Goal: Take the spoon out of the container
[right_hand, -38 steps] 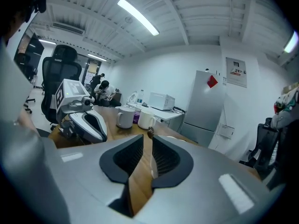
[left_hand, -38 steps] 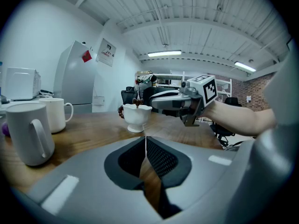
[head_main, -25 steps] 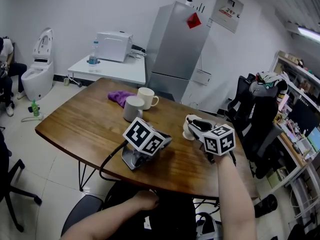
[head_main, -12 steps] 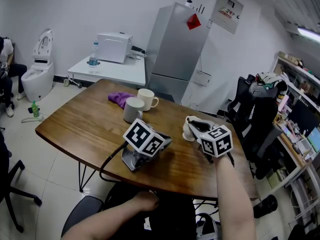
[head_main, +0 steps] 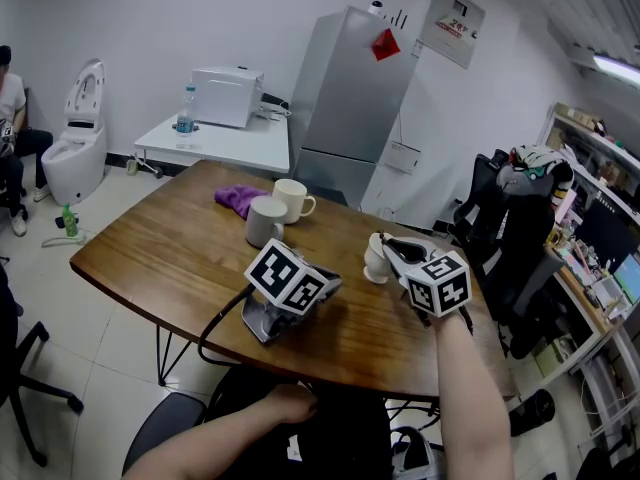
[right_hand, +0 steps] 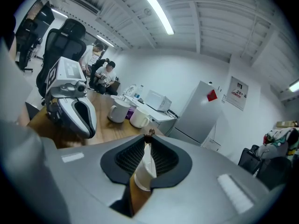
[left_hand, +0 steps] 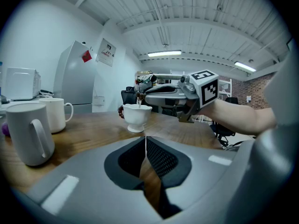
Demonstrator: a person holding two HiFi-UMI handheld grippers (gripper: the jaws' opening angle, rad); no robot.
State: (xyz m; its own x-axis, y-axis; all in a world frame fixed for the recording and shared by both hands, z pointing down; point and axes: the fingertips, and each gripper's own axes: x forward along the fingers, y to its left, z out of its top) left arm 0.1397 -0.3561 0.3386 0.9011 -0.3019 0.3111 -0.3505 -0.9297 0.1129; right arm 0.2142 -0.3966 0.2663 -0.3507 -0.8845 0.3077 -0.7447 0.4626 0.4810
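Note:
A small white footed cup (head_main: 374, 259) stands on the wooden table (head_main: 170, 253), right of centre. A brown-tipped spoon (left_hand: 139, 98) sticks up out of it. My right gripper (head_main: 386, 244) reaches over the cup from the right, its jaws closing on the spoon's handle (right_hand: 148, 132), with the cup (right_hand: 141, 172) showing below through the gap. My left gripper (head_main: 328, 280) lies on the table, no hand on it, its jaws together and nothing between them. The person's left hand rests below the table edge.
A grey mug (head_main: 266, 218), a white mug (head_main: 292, 198) and a purple cloth (head_main: 240, 196) stand at the table's far side. A black cable (head_main: 212, 330) runs off the near edge. A fridge (head_main: 355, 98) stands behind the table, with office chairs (head_main: 510, 228) to the right.
The right gripper has only shifted slightly over the cup. The left gripper lies where it was.

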